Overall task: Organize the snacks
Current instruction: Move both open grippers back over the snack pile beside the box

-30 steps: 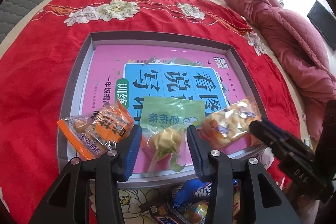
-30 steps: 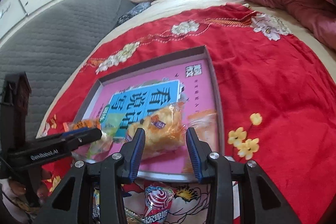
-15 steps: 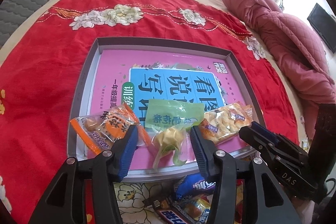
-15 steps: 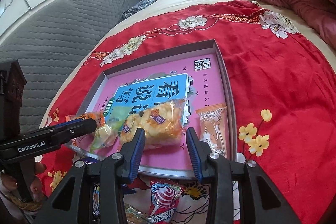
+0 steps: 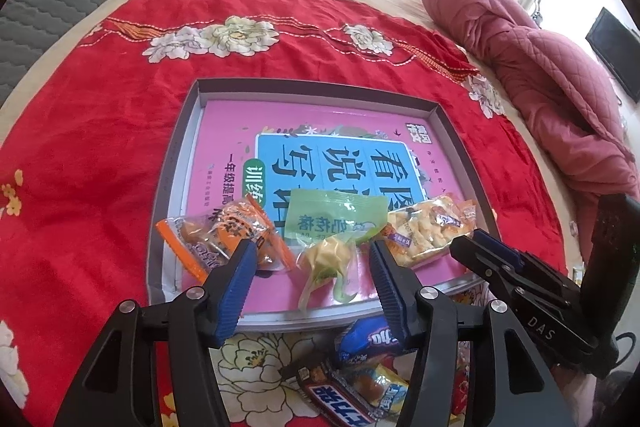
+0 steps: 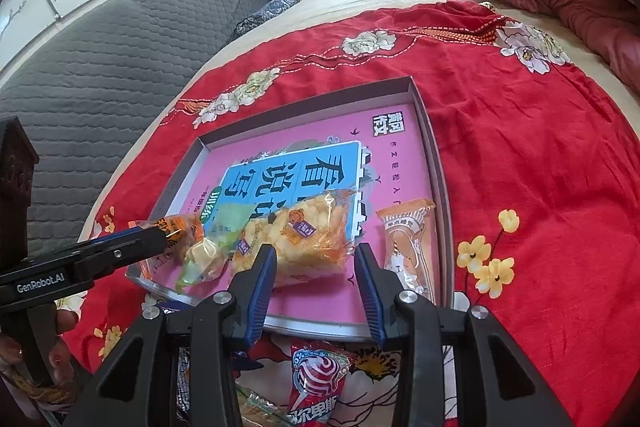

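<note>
Since the earlier frame, the green packet (image 5: 334, 227) has been let go and the left gripper (image 5: 312, 279) has drawn back from it; its jaws are opening, with nothing pressed between them. The packet lies in the grey tray (image 5: 176, 163), along the tray's near edge, between an orange packet (image 5: 224, 235) and a yellow puffed-snack bag (image 5: 424, 231). The right gripper (image 6: 316, 279) hangs just over the tray's near edge, jaws parted and empty. Placing appears done. More snacks (image 5: 360, 375) lie loose just outside the tray's near rim on the red cloth (image 5: 80, 147); the next move likely calls for lowering onto one.
</note>
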`<state>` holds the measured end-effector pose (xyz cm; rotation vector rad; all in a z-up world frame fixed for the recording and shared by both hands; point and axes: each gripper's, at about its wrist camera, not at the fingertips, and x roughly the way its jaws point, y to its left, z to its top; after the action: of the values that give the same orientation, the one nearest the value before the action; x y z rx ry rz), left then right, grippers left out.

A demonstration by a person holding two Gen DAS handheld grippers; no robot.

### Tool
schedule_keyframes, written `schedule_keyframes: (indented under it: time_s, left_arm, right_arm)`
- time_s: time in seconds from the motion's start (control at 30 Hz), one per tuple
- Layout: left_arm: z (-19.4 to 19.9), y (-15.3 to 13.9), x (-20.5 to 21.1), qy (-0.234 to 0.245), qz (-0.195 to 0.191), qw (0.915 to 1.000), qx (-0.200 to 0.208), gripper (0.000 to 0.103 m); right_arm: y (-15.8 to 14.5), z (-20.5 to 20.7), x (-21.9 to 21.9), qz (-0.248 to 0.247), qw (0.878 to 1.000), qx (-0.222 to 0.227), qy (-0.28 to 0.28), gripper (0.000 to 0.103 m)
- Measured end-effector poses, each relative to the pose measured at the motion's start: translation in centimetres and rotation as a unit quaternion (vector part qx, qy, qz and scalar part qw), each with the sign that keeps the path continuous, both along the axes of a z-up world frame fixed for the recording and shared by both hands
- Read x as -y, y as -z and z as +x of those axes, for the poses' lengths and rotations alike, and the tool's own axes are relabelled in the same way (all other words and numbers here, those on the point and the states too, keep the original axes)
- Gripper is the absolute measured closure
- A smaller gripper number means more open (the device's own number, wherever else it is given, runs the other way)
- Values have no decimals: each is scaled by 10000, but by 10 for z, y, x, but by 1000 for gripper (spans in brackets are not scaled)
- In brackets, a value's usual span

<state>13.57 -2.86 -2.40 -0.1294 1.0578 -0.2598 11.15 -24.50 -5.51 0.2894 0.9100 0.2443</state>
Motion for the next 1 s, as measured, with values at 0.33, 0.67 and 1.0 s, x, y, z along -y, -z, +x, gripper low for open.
schedule_keyframes:
  time_s: [0.33, 0.67, 1.0]
  left_arm:
    - [-8, -8, -6, -16, -6, 10000, 51, 42]
    - [-15, -14, -10, -37, 19, 9999, 93, 41]
    - [-22, -20, -12, -39, 67, 9999, 136, 35]
  right_arm:
    - [-6, -3, 6, 7, 9999, 133, 110, 62]
    - [-16, -6, 5, 76, 9994, 326, 57, 56]
    - [-25, -11, 3, 64, 9990, 446, -15, 54]
